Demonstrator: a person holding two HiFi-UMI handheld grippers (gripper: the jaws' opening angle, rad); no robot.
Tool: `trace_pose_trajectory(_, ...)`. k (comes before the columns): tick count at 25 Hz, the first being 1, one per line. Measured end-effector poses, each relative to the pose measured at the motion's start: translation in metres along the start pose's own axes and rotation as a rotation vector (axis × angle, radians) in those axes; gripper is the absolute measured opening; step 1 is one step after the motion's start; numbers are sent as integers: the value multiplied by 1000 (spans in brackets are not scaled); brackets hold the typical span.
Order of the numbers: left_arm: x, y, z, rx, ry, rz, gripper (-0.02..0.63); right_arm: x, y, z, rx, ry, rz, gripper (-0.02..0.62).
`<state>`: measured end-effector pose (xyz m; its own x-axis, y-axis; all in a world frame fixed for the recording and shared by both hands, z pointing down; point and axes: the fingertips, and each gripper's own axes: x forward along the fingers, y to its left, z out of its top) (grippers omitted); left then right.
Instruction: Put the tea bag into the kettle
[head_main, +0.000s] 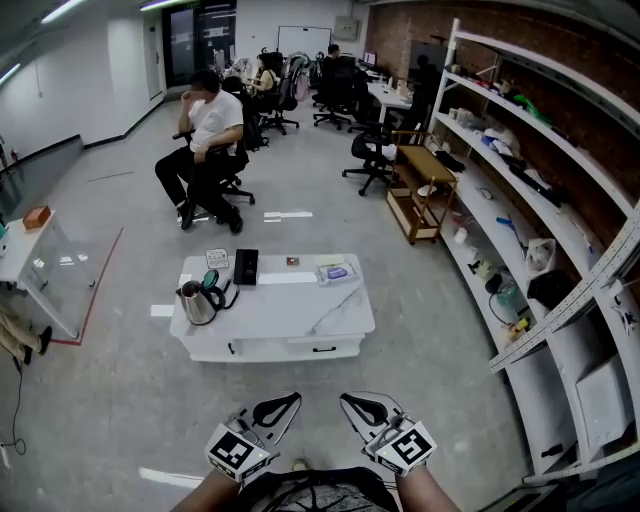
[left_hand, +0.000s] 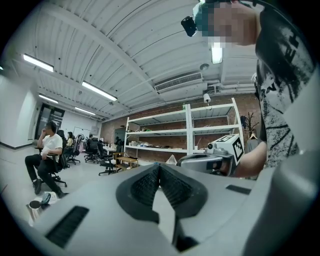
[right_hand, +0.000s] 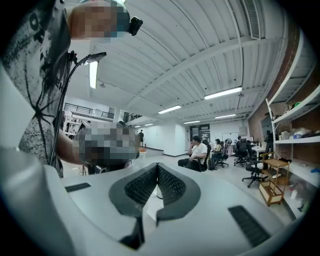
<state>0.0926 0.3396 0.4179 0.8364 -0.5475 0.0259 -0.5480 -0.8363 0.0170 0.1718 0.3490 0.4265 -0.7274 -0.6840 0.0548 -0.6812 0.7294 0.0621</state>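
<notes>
The left gripper (left_hand: 159, 169) is fully closed: its ribbed pads meet along a single seam and nothing sits between them. The right gripper (right_hand: 158, 168) is closed the same way and is also empty. In the head view both are held low and close to the body with their tips angled toward each other. The forearms (head_main: 215, 492) behind them are cut off by the bottom edge.

Well ahead of both grippers stands a low white bench (head_main: 300, 318). The kettle (head_main: 198, 301) is upright at the bench's left end, with its handle on the side facing the bench's middle. Something green sits just above that handle, too small to identify. In the left gripper view only part of the kettle shows, at the lower left, where the gripper's own grey body cuts it off.

Along the far edge of the bench lie a white card (head_main: 216, 258), a black slab (head_main: 246, 266) and a flat packet (head_main: 336, 271). Which of these, if any, is the tea bag cannot be told at this size.

Beyond the bench is a seated person (head_main: 207, 140). White shelves (head_main: 520, 190) run down the right side, their contents too cluttered to tell apart.
</notes>
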Motion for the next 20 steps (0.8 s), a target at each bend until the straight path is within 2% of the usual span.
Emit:
trace_pose_trajectory(14, 15, 34, -13, -32, 18, -16, 7, 34, -21, -12, 26, 25, 19, 9)
trace_pose_trajectory(20, 38, 64, -17, -33, 19, 22, 8, 64, -56, -18, 32, 10, 56, 9)
